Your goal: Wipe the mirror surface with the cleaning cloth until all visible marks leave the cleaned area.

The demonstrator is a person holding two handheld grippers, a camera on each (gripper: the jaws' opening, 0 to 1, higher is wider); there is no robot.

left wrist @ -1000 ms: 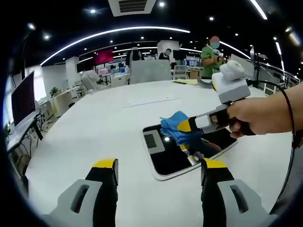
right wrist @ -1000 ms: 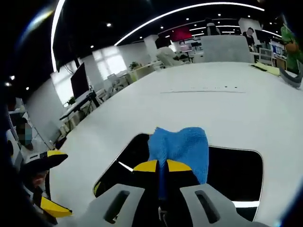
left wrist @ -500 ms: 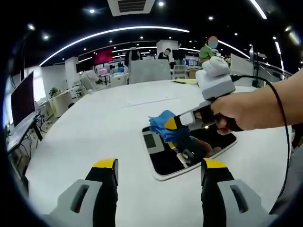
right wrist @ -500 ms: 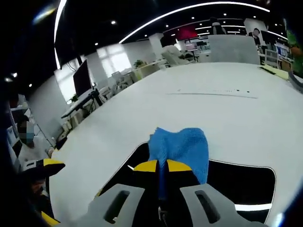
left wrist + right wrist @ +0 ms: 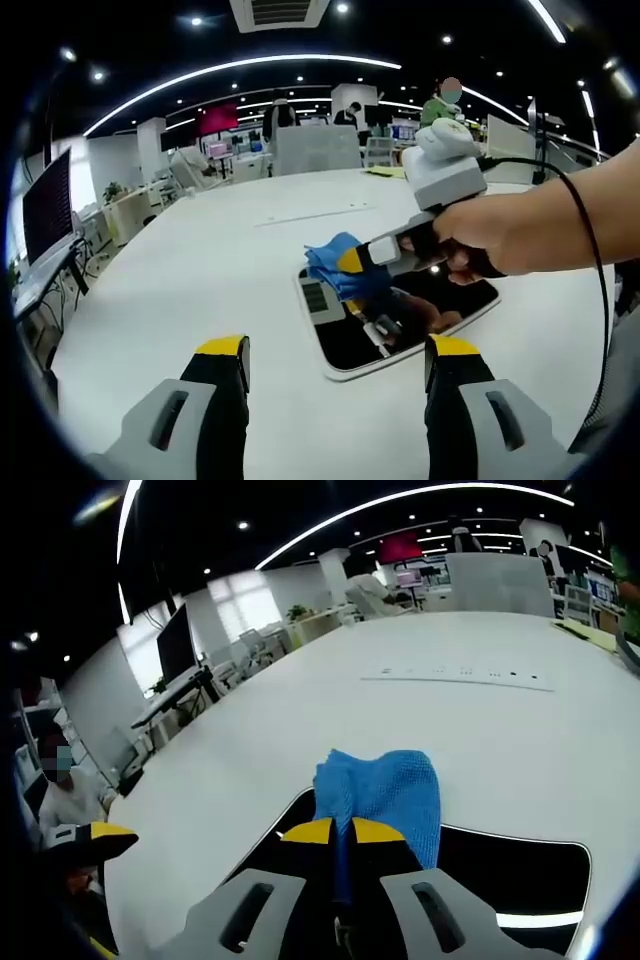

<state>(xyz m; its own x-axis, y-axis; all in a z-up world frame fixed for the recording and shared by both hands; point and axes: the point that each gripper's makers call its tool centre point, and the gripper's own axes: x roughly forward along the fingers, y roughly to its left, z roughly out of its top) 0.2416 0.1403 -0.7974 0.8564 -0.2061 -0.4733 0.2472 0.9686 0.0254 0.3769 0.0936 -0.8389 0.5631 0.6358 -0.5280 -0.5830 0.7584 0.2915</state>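
Here, mirror [image 5: 400,320] lies flat on white counter [image 5: 200,270], dark rounded rectangle w/ pale rim, just beyond the left gripper [image 5: 338,360] and a bit right of centre in left gripper view. In right gripper view the mirror [image 5: 500,880] spans the near lower part of frame, glass dark, a bright light streak near its right edge. No marks can be made out on the glass at this res.

Blue cleaning cloth [image 5: 335,270] sits bunched at mirror's far-left end, overlapping the rim there. Cloth [image 5: 385,790] is pinched in right gripper [image 5: 342,832]: yellow-tipped fingers [image 5: 310,831] pressed tight together on its near edge, rest of cloth fanning out ahead over mirror edge and counter. Whether cloth is pressed on the glass or just above it, can't tell.

In left gripper view, right gripper [image 5: 352,262] comes in from the right, held by a hand [image 5: 470,240], black cable trailing from it along the forearm.

Left gripper: fingers [image 5: 222,350] spread wide apart, nothing between them, low over bare counter near side of mirror, not touching it.

Farther on counter: thin line of small marks/strip [image 5: 460,672]. Bkgd: open office, monitor [image 5: 48,210] at left, person in green [image 5: 440,105] far right.
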